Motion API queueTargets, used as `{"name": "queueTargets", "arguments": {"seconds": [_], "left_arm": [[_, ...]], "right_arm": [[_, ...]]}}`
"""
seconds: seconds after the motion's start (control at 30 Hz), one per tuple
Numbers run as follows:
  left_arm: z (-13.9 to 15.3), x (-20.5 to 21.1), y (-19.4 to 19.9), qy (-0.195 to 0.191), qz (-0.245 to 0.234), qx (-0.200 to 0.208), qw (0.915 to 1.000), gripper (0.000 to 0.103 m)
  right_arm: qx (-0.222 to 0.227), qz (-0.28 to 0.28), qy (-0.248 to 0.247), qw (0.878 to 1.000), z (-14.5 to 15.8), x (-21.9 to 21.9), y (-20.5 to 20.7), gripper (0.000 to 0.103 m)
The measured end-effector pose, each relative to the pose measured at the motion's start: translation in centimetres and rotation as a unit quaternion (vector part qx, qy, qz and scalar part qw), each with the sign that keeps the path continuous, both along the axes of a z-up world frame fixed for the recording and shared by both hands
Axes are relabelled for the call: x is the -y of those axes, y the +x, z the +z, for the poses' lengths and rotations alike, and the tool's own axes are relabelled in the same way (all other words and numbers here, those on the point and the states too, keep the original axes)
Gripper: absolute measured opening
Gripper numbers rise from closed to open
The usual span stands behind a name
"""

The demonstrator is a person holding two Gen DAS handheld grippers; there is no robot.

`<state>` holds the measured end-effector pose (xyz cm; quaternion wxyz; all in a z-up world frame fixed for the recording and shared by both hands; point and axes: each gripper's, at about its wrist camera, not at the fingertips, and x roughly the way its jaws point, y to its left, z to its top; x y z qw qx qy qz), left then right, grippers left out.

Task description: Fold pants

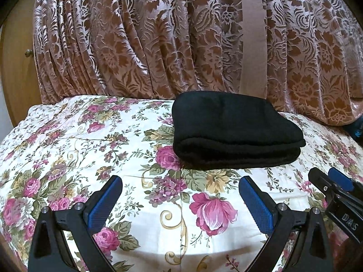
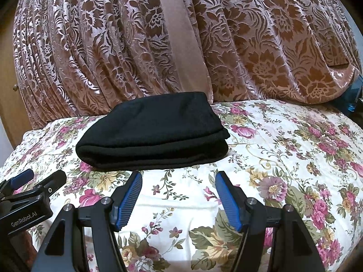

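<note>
The black pants (image 1: 233,133) lie folded into a thick, compact stack on the flowered bedspread (image 1: 90,149), near its far edge. In the left wrist view my left gripper (image 1: 181,181) hovers a short way in front of the stack, jaws wide apart and empty. From the right wrist camera the same pants (image 2: 152,138) sit ahead and slightly left of my right gripper (image 2: 178,176), which is open with nothing between its blue pads. Each gripper shows at the edge of the other's view: the right gripper (image 1: 326,176) and the left gripper (image 2: 43,176).
A brown patterned curtain (image 1: 158,38) hangs right behind the bed. A wooden door with a small knob (image 1: 28,52) stands at the far left. Something blue (image 2: 352,95) pokes out at the far right of the bed. The bedspread (image 2: 283,140) extends bare to the right.
</note>
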<state>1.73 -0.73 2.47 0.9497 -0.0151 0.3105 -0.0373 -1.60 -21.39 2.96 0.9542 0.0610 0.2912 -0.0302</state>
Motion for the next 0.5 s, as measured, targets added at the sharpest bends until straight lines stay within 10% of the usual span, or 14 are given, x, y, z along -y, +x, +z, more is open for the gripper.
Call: {"name": "queueTargets", "arguments": {"seconds": [0.5], "left_arm": [[0.04,-0.18,0.04,-0.001,0.0,-0.002,1.0,0.102]], "right_arm": [[-0.002,0.002,0.003,1.0,-0.1,-0.05,-0.14,0.068]]}}
